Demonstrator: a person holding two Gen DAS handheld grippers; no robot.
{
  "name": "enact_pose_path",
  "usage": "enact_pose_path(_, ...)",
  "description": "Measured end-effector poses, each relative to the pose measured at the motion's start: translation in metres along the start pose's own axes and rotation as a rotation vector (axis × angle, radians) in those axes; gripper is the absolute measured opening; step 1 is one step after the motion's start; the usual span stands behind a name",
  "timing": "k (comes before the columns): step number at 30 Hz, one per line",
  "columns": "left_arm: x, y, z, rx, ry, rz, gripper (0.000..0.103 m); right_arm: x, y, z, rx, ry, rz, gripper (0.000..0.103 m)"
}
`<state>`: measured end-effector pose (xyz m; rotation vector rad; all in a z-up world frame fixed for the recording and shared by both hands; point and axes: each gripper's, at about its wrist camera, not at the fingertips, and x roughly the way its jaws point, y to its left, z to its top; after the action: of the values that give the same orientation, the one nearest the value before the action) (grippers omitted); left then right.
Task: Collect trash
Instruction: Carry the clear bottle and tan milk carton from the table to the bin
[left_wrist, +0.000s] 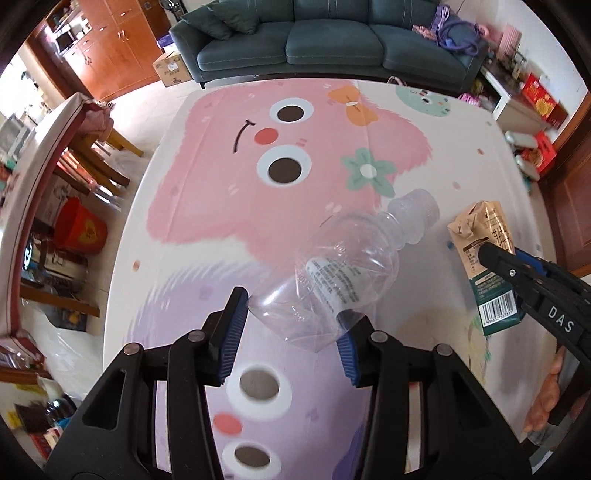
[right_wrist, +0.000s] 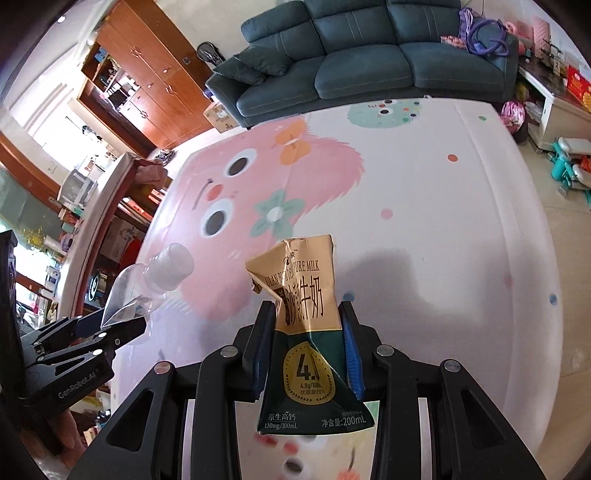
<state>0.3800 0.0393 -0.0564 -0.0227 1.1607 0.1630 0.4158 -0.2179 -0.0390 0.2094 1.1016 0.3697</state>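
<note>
Between the left gripper's (left_wrist: 291, 332) blue pads (left_wrist: 232, 334): clear plastic bottle (left_wrist: 340, 273), empty, capped, clamped at its base and raised above the play mat (left_wrist: 207, 206). Judged very light, thin-walled, slick; base grip may let it pivot, mid-body hold safer. Between the right gripper's (right_wrist: 308, 343) pads: crumpled milk carton (right_wrist: 310, 332), pinched across its middle, upright, off the mat. Judged light, soft, crushable, not slippery. Beyond the mat: teal sofa (left_wrist: 295, 40). No bin visible.
</note>
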Motion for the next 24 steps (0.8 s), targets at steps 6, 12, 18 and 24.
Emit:
enact_pose_path(6, -0.055, 0.030, -0.063, 0.002, -0.047, -0.072, 0.042, -0.055, 0.033, -0.053, 0.010, -0.078, -0.031, 0.034)
enact_pose_path(12, -0.105, 0.061, -0.132, 0.054, -0.101, -0.138, 0.042, -0.111, 0.077, -0.128, 0.060, -0.160, -0.072, 0.034)
enact_pose_path(18, -0.152, 0.100, -0.215, 0.111, -0.146, -0.210, 0.042, -0.154, 0.136, -0.214, 0.068, -0.209, -0.127, 0.034)
enact_pose_path(24, -0.176, 0.138, -0.285, 0.148, -0.144, -0.263, 0.042, -0.180, 0.185, -0.294, 0.075, -0.227, -0.173, 0.034)
